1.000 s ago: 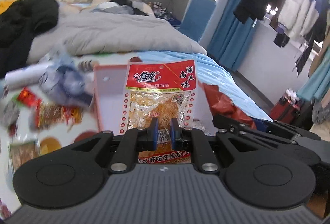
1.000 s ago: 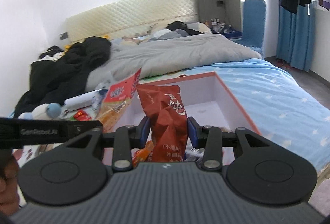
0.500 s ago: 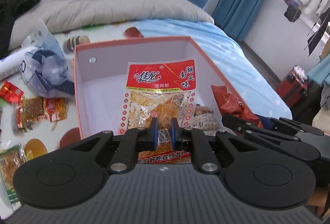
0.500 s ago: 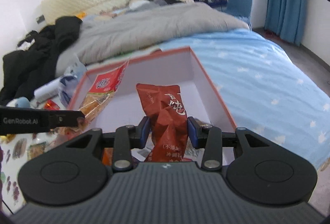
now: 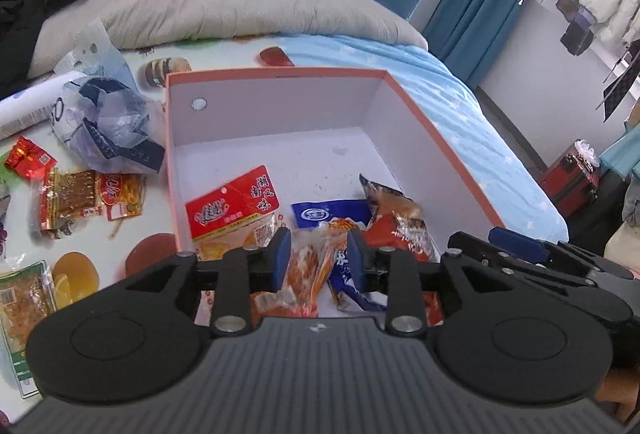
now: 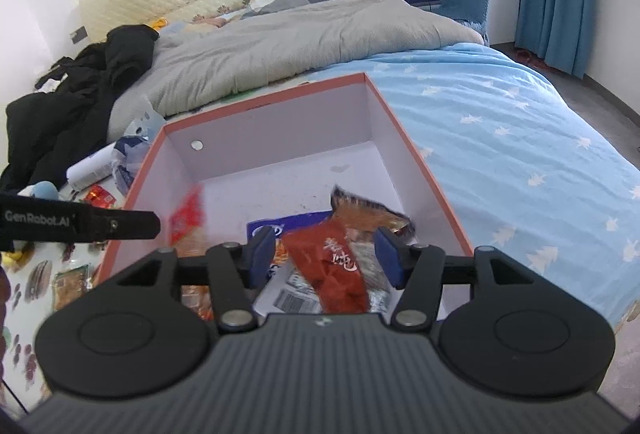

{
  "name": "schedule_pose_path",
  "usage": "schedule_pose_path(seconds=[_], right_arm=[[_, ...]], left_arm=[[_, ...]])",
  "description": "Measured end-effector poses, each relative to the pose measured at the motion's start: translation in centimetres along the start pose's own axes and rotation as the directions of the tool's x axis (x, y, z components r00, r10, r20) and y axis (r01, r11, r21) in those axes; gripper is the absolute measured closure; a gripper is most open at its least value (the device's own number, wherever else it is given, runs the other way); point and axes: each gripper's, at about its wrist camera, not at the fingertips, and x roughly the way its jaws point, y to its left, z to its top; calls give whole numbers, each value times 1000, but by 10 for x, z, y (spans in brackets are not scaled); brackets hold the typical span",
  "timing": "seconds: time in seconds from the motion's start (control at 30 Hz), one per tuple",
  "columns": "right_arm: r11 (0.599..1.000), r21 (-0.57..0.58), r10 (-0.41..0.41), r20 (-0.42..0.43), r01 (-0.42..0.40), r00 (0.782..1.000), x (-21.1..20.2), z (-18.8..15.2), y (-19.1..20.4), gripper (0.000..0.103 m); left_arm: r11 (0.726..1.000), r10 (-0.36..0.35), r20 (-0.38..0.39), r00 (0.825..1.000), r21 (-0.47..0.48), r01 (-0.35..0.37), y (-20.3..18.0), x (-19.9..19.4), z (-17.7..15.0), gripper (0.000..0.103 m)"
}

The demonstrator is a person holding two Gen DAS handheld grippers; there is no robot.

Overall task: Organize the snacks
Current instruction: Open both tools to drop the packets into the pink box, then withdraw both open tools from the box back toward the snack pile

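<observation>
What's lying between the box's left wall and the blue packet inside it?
The red-and-clear snack packet lies flat on the box floor, left of the blue packet; left wrist view.

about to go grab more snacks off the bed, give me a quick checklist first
1. Left gripper let go: ok. Its jaws have just been opening, and the red-label packet lies flat in the box.
2. Right gripper let go: ok. Its jaws have just been opening; the dark red bag sits between the pads, not pinched.
3. Both snacks inside the box walls: ok.
4. Room left in the box: ok, the far half of the floor is bare.
5. Snacks left outside: not ok, several packets lie on the bed left of the box.
6. Dark red bag fully settled: cannot tell.
</observation>
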Motion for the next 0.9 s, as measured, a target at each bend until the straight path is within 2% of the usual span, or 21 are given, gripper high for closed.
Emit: schedule_pose_path(seconds=[0.33,0.57,0.9], right_arm=[[999,-23,37,80,-36,996,-31,-15,14,46],[997,-32,73,125,-70,989,-51,-26,26,46],[992,-65,117,161,-108,980,-73,-44,49,46]], left_arm=[[1000,4,81,997,8,-5,12,-42,-26,68],[998,36,142,989,39,-42,15,-69,-46,68],[997,65,217,974,19,-70,28,-107,-72,68]])
